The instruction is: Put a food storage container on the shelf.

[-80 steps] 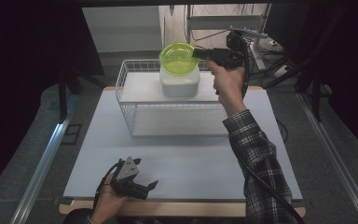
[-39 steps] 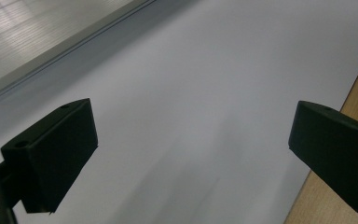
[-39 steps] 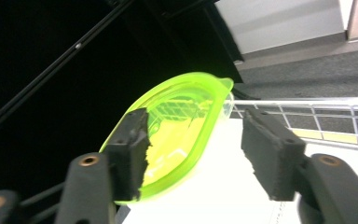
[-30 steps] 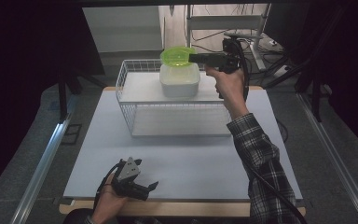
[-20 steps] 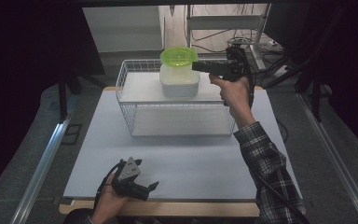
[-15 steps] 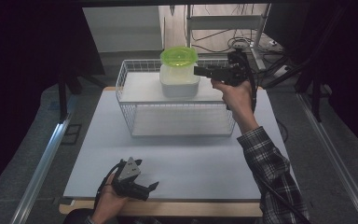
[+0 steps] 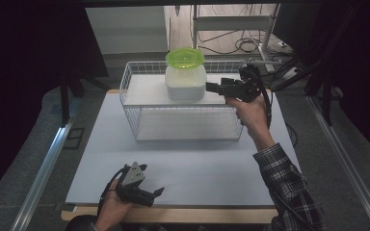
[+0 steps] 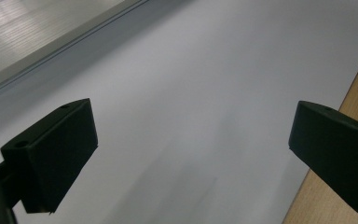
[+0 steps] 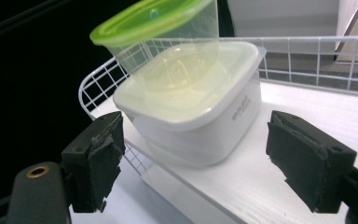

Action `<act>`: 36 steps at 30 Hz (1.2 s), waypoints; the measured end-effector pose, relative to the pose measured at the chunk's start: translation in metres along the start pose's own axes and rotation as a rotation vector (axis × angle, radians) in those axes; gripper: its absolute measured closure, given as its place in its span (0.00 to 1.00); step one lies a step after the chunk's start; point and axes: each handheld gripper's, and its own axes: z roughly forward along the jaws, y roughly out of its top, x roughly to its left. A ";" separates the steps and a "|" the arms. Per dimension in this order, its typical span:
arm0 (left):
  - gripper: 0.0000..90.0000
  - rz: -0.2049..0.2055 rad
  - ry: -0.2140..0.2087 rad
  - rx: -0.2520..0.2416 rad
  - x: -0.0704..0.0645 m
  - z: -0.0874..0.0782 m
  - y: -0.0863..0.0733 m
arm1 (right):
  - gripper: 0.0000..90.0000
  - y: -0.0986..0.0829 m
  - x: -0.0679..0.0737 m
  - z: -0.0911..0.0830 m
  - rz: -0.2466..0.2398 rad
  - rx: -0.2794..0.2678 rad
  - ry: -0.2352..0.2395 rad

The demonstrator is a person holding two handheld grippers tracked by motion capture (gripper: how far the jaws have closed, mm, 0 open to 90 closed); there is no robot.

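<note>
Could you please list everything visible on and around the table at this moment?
Green-lidded clear plastic tub: one, atop the white container.
White square plastic container: one, on the rack's upper shelf.
White wire rack: one, far middle of the table.
Pale grey table top: one, wooden front edge.
Metal shelving with cables: one, behind the table.
Right gripper: black, open, just right of the white container.
Left gripper: black, open, near front edge.

Green-rimmed cup [image 7: 185, 58] upright atop white tub [image 7: 185, 83]
</note>
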 end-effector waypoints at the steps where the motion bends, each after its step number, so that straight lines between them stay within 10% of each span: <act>1: 0.01 0.000 0.000 0.000 0.000 0.000 0.000 | 0.21 -0.001 0.000 -0.001 -0.002 0.002 -0.003; 36: 0.01 -0.005 -0.018 -0.003 -0.001 0.001 0.000 | 0.11 -0.045 0.012 -0.010 -0.113 0.044 -0.022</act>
